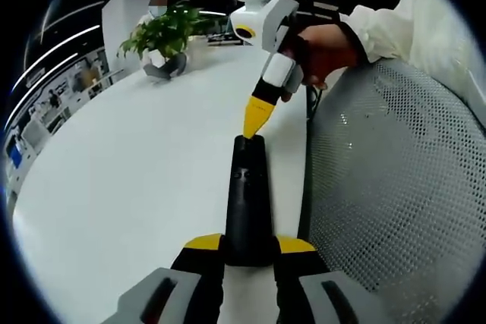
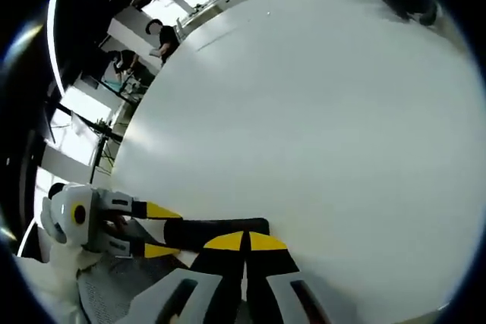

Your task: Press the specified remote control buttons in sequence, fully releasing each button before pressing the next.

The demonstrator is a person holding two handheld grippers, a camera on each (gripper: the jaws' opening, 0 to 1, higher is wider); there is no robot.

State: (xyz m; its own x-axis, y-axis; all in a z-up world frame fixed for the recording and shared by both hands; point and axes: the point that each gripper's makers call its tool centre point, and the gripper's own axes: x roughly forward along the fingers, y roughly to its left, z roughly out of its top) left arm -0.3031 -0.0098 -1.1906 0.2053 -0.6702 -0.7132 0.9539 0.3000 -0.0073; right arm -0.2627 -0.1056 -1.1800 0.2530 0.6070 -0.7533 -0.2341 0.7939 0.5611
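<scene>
Remote control (image 1: 248, 199), long and black, was held at its near end between the two yellow-tipped jaws of the left gripper (image 1: 249, 246). Those jaws were closed snugly on its sides. Its long side ran straight away from that gripper, out over the white table (image 1: 137, 180), and its far end pointed at the other tool.

From above and to the right, the right gripper (image 1: 257, 115) was brought down at a slant, held in a person's hand (image 1: 326, 51) with a white sleeve (image 1: 395, 24). Its yellow jaws were pressed together into one point, with nothing between them, and that point was set on the far end of the remote.

In the right gripper view, the remote (image 2: 216, 229) was seen lying sideways, just past the closed yellow tips (image 2: 244, 242).

A grey mesh chair back (image 1: 387, 187) was seen close beside the table edge. A green plant (image 1: 163, 36) stood far off on the table.
</scene>
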